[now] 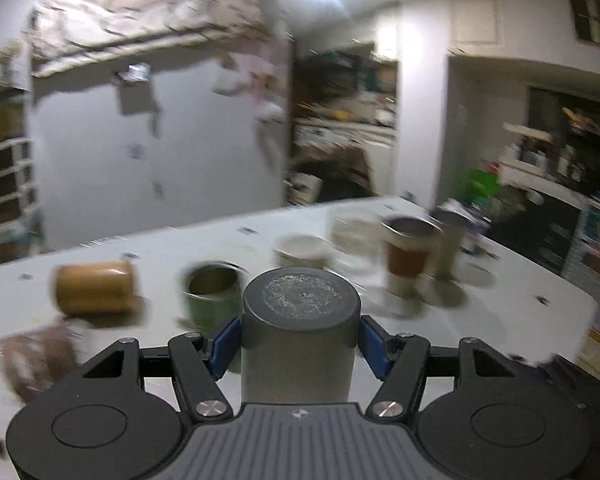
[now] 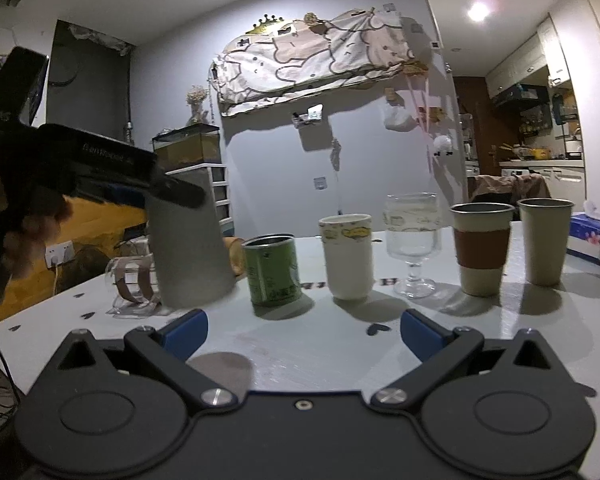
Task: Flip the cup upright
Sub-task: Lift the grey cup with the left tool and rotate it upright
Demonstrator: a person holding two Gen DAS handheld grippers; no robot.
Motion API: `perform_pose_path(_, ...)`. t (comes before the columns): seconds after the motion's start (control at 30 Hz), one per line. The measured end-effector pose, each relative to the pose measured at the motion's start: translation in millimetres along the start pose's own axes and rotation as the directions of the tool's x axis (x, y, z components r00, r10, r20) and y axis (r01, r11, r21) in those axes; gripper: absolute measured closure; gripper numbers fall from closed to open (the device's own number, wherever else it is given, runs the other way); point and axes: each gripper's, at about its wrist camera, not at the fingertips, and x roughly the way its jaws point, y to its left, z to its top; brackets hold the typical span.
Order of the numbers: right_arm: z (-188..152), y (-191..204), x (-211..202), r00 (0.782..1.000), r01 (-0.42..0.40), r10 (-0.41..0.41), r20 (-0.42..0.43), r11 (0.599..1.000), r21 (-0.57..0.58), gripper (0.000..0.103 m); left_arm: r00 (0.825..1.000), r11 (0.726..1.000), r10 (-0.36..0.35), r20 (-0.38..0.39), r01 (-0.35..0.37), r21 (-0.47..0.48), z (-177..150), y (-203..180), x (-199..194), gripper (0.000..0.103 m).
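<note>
Two blue-padded black grippers work over a white table [image 2: 332,344] dotted with small dark marks. Nearest in the left wrist view, the left gripper [image 1: 299,334] clamps a plain grey tapered cup [image 1: 300,332] between its pads, one pad pressed to each side of the wall. The cup is upside down, its scuffed flat base facing up and its wider mouth below. In the right wrist view this same cup [image 2: 190,252] stands inverted at the left of the table with its mouth at the tabletop, whether touching or just above cannot be told, and the left gripper [image 2: 172,192] grips it near the narrow top.

The right gripper [image 2: 302,330] hangs low over the near part of the table with its jaws spread wide and nothing between them.

Just behind and left of the grey cup lies a clear glass with a brown band [image 2: 134,280], on its side. Beyond, a row of upright vessels runs to the right: a green metal tin [image 2: 274,270], a white paper cup with a yellow print [image 2: 348,256], a clear stemmed glass [image 2: 414,240], a cream cup with a brown sleeve [image 2: 482,248] and a plain beige cup [image 2: 544,240]. A blue tissue box [image 2: 592,236] sits at the far right edge. An orange-brown cup [image 1: 96,288] lies on its side behind the tin, blurred in the left wrist view.
</note>
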Motion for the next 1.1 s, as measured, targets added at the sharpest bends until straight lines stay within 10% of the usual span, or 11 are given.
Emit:
perform_pose_path(0.5,-15,-7,-3,0.998,0.019,-0.020,-0.062,1.000,-0.009,0.001,0.993,0.992,-0.113,-0.035,0.115,0.056,-33,-42,33,0.038)
perform_pose_path(0.63,-20,2,-1,0.995,-0.042,0.040,-0.089,0.999,-0.016,0.032,0.989,0.989,-0.146,-0.036,0.147,0.013,-28,-39,36,0.022)
perform_pose_path(0.83,-24,9,3,0.990,-0.079,0.079,-0.121,0.997,0.002,0.074,0.986,0.986,-0.164,-0.022,0.164,-0.004,-17,-43,44,0.024)
perform_pose_path(1.1,-31,27,19,0.963,-0.188,0.187,-0.193,0.982,0.015,0.081,0.985,0.985,-0.172,-0.018,0.172,-0.015,-17,-43,44,0.040)
